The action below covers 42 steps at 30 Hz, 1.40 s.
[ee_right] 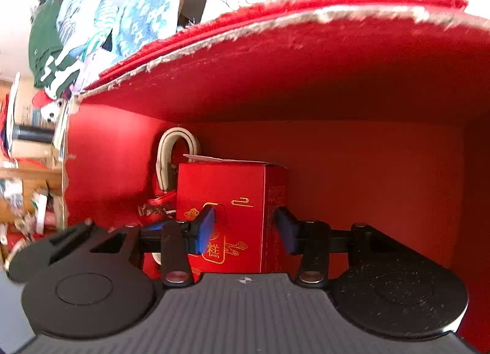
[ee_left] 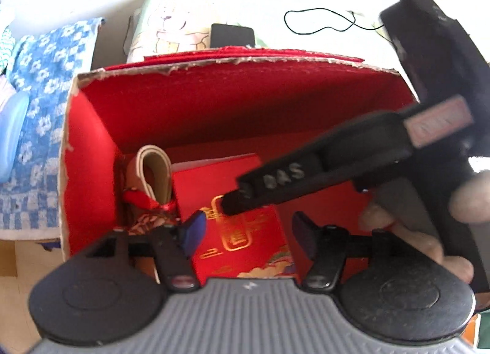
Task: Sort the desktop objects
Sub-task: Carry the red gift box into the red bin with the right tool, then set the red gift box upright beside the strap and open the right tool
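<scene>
Both tongs are down inside the big red cardboard box with the ragged torn rim (ee_left: 214, 103). The small red carton with gold lettering (ee_right: 232, 210) stands against the big box's left side, just beside a rolled cream belt tied with red ribbon (ee_right: 171, 155) in the far left corner. The right tongs (ee_right: 245, 228) have the carton between their blue pads (ee_right: 205, 228): the left pad lies against its printed front, the right pad sits at its side edge, so they look to be pinching it. The left tongs (ee_left: 248, 231) are spread over the same carton, with the black arm of the right tool (ee_left: 306, 176) crossing above them and a hand (ee_left: 428, 225) at its handle.
</scene>
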Each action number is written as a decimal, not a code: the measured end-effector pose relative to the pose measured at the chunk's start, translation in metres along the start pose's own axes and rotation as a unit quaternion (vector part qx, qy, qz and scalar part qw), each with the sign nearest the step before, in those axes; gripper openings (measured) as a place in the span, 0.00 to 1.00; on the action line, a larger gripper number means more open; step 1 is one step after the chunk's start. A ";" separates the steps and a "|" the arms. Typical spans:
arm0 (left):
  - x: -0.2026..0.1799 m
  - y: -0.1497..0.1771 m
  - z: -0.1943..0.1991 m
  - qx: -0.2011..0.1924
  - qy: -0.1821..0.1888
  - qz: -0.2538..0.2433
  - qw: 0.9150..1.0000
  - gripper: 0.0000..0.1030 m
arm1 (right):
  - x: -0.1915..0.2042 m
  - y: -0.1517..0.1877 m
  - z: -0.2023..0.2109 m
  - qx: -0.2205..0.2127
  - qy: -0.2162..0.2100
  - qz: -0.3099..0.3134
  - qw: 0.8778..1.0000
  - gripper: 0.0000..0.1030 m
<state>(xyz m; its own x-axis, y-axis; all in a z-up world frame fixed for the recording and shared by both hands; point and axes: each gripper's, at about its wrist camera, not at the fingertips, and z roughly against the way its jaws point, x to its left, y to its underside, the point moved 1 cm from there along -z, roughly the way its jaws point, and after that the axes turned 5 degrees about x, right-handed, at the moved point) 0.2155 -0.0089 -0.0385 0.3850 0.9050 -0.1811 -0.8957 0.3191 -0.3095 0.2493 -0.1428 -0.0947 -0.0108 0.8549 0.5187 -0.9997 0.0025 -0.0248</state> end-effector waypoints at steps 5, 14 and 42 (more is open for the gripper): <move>0.008 -0.001 -0.005 -0.002 -0.016 -0.001 1.000 0.62 | 0.003 0.005 -0.003 -0.007 0.006 -0.005 1.000 0.57; 0.014 -0.006 -0.012 0.013 -0.028 0.013 0.999 0.59 | -0.017 0.009 0.003 -0.004 -0.009 -0.013 1.000 0.58; 0.000 0.001 -0.021 0.017 -0.111 0.025 0.993 0.66 | -0.033 0.035 0.036 -0.034 -0.027 -0.005 0.999 0.42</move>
<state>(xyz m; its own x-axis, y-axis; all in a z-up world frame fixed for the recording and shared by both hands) 0.2192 -0.0142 -0.0589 0.2841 0.9587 0.0157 -0.9211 0.2774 -0.2732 0.2143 -0.1900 -0.0821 -0.0041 0.8256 0.5642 -0.9960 0.0473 -0.0763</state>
